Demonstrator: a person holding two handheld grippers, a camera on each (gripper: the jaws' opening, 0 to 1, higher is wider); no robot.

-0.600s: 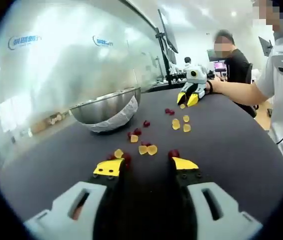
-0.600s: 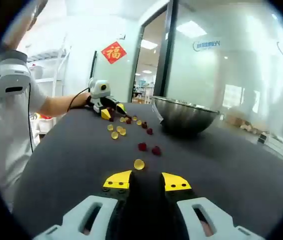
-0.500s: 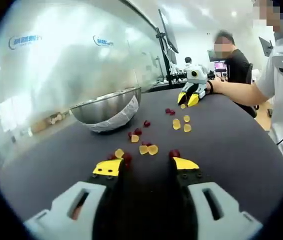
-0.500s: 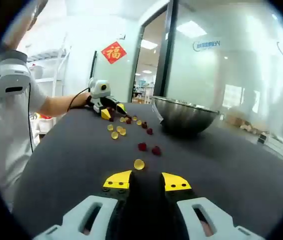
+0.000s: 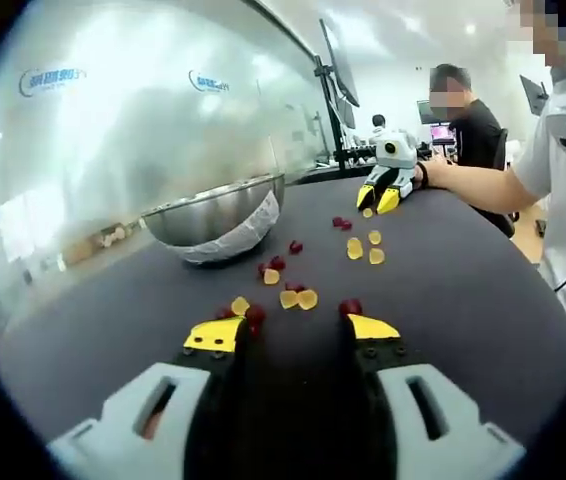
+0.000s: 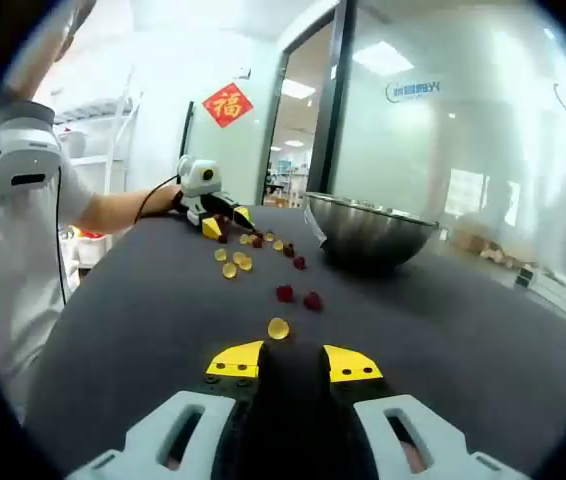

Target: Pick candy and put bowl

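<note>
Red and yellow gummy candies (image 5: 298, 298) lie scattered on the dark tabletop (image 5: 463, 290), just in front of the steel bowl (image 5: 215, 215) and trailing away from it. The left gripper (image 5: 293, 330) sits low at the near end of the scatter, jaws spread wide and empty, a red candy (image 5: 350, 307) at one tip. The right gripper (image 6: 293, 361) holds nothing, jaws nearly together, a yellow candy (image 6: 278, 328) just ahead.

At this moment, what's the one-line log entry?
left gripper: open, low over candies | right gripper: open, behind yellow candy | bowl: upright on table | nothing held
</note>
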